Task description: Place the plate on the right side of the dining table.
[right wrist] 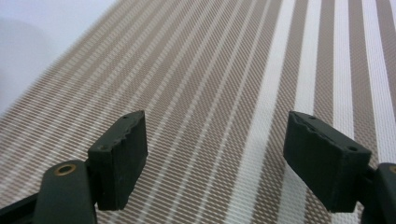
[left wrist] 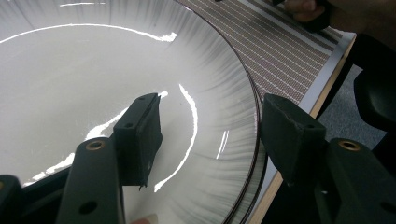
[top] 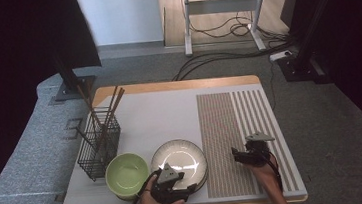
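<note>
Round white glossy ceramic plate [top: 178,161] sits on the table just right of the round green bowl [top: 127,175]. Left gripper [left wrist: 210,135] is at the plate's near rim w/ jaws released, one each side of the rim. Right gripper [right wrist: 215,158] is over the brown-striped woven mat [top: 233,142] right of the plate, jaws released, nothing btw them.

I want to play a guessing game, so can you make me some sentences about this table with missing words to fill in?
1. The bowl beside the plate is coloured ____.
2. The left claw has its jaws on either side of the rim of the ____.
3. The chopsticks stand in a black wire ____.
4. The right claw hovers open over the ____ placemat.

Missing words: green; plate; basket; striped
</note>
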The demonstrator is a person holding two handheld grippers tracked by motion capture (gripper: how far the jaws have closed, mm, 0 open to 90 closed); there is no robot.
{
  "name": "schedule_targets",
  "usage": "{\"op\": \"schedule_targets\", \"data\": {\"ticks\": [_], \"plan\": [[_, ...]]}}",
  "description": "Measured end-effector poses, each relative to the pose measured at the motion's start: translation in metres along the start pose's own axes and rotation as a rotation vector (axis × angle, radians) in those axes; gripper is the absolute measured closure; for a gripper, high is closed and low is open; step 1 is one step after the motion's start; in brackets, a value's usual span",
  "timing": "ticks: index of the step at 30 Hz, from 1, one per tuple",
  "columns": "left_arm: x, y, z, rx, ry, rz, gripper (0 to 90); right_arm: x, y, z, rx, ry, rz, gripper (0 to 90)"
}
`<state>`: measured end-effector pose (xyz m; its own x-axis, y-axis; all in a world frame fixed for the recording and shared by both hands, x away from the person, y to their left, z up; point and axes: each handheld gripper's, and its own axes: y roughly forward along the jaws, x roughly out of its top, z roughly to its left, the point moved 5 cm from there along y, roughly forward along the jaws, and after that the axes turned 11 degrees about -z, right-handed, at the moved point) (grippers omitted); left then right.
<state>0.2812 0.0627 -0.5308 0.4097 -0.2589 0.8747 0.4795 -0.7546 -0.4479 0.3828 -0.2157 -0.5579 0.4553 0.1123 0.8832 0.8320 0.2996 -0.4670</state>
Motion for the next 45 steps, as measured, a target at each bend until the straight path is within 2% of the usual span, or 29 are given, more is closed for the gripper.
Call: {"op": "schedule_targets", "data": {"ticks": [3,8,9,10,12,16,17,18,22,23,27,35,42,45], "plan": [[0.0,0.0,0.001,-0.002,-0.001,0.002,38.7,0.006,-0.003,0.006,0.021,-0.009,-0.026,22.8],[0.0,0.0,0.002,-0.005,-0.009,-0.004,38.7,0.023,-0.006,0.028,0.104,-0.038,-0.068,24.9],[0.0,0.0,0.002,-0.005,-0.009,-0.004,38.7,0.023,-0.006,0.028,0.104,-0.038,-0.068,24.9],[0.0,0.0,0.002,-0.005,-0.009,-0.005,38.7,0.027,-0.006,0.034,0.129,-0.04,-0.071,25.9],[0.0,0.0,0.002,-0.005,-0.01,-0.006,38.7,0.03,-0.006,0.037,0.142,-0.04,-0.075,26.5],[0.0,0.0,0.002,-0.004,-0.01,-0.006,38.7,0.044,-0.003,0.05,0.196,-0.031,-0.092,28.8],[0.0,0.0,0.002,-0.004,-0.01,-0.005,38.8,0.051,-0.002,0.059,0.222,-0.036,-0.105,29.6],[0.0,0.0,0.002,-0.004,-0.01,-0.005,38.8,0.051,-0.002,0.059,0.222,-0.036,-0.105,29.6],[0.001,0.0,0.002,-0.002,-0.012,-0.004,38.8,0.064,0.004,0.076,0.277,-0.048,-0.123,30.8],[0.001,0.0,0.002,-0.002,-0.012,-0.003,38.8,0.069,0.007,0.084,0.304,-0.049,-0.128,31.8],[0.001,0.0,0.001,0.0,-0.011,-0.004,39.0,0.076,0.019,0.101,0.353,-0.053,-0.135,37.3],[0.003,-0.001,0.001,0.001,-0.013,-0.01,39.2,0.074,0.043,0.118,0.417,-0.068,-0.07,45.3],[0.002,-0.001,0.001,0.003,-0.013,-0.009,39.2,0.067,0.051,0.126,0.457,-0.077,-0.021,50.5],[0.002,0.001,0.001,0.003,-0.013,-0.004,39.2,0.063,0.055,0.129,0.493,-0.079,0.002,55.6]]}}
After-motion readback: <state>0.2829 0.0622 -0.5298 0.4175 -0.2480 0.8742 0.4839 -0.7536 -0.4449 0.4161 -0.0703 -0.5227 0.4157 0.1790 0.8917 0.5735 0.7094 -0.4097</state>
